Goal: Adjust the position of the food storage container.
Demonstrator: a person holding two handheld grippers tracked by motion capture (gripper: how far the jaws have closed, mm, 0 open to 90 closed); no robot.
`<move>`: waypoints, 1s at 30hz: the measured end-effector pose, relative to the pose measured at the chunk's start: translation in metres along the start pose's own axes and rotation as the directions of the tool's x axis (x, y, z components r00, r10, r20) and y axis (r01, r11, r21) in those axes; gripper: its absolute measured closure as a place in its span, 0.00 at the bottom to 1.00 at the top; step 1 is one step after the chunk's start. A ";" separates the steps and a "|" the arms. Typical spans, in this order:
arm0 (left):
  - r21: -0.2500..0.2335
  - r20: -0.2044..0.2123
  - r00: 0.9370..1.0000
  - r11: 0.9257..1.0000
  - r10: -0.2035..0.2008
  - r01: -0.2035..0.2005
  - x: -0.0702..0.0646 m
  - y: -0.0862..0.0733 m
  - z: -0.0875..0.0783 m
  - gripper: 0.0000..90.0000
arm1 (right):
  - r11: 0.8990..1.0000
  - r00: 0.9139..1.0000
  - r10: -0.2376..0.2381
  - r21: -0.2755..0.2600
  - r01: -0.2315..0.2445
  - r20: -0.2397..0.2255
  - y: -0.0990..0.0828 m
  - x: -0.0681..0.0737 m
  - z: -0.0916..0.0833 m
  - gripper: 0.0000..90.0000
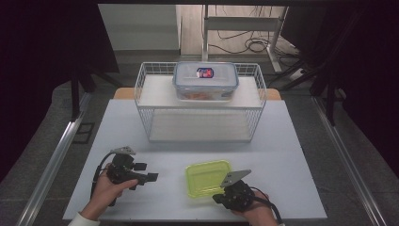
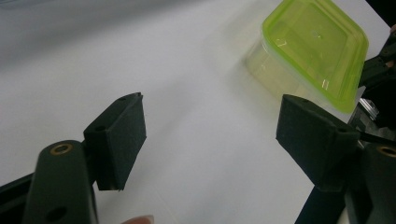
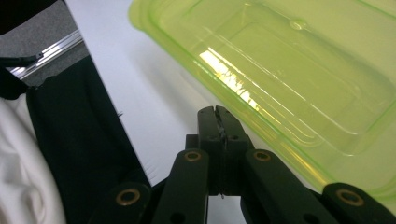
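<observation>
White worktop with a white wire basket standing at the far middle. Inside the basket, on its upper shelf, a clear box with a blue-rimmed lid and something orange and red in it; too small to tell what.

Nearer the person, a green box sitting flat on the worktop, right of the middle, well apart from the basket. See-through green lid on top, paler tub under it.

Left tongs held in the left hand, low over the worktop at the near left, pointing toward the green box. Jaws spread wide, nothing between them but bare white worktop, as seen in the left gripper view.

Right tongs held in the right hand, at the near right, just beside the near edge of the green box. Jaws pressed together, tips touching each other, pinching nothing. Touching the box or not: cannot tell.
</observation>
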State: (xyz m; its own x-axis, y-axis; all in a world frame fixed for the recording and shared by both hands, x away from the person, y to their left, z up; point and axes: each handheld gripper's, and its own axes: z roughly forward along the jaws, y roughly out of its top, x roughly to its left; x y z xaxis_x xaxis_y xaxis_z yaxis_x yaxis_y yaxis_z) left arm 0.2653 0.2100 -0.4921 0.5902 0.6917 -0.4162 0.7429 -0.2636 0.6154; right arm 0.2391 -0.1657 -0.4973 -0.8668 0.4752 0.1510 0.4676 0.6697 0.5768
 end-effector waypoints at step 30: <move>-0.027 0.009 1.000 1.000 -0.010 0.010 0.000 -0.002 -0.008 0.26 | 0.998 0.996 -0.056 -0.009 0.056 -0.067 0.041 0.020 0.034 0.99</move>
State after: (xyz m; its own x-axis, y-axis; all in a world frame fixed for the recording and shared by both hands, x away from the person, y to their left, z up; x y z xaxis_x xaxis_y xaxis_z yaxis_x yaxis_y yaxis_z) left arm 0.2611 0.2158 -0.4877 0.5856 0.6884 -0.4281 0.7399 -0.2380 0.6293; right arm 0.2466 -0.1098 -0.4981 -0.9015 0.3972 0.1718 0.4168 0.6901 0.5917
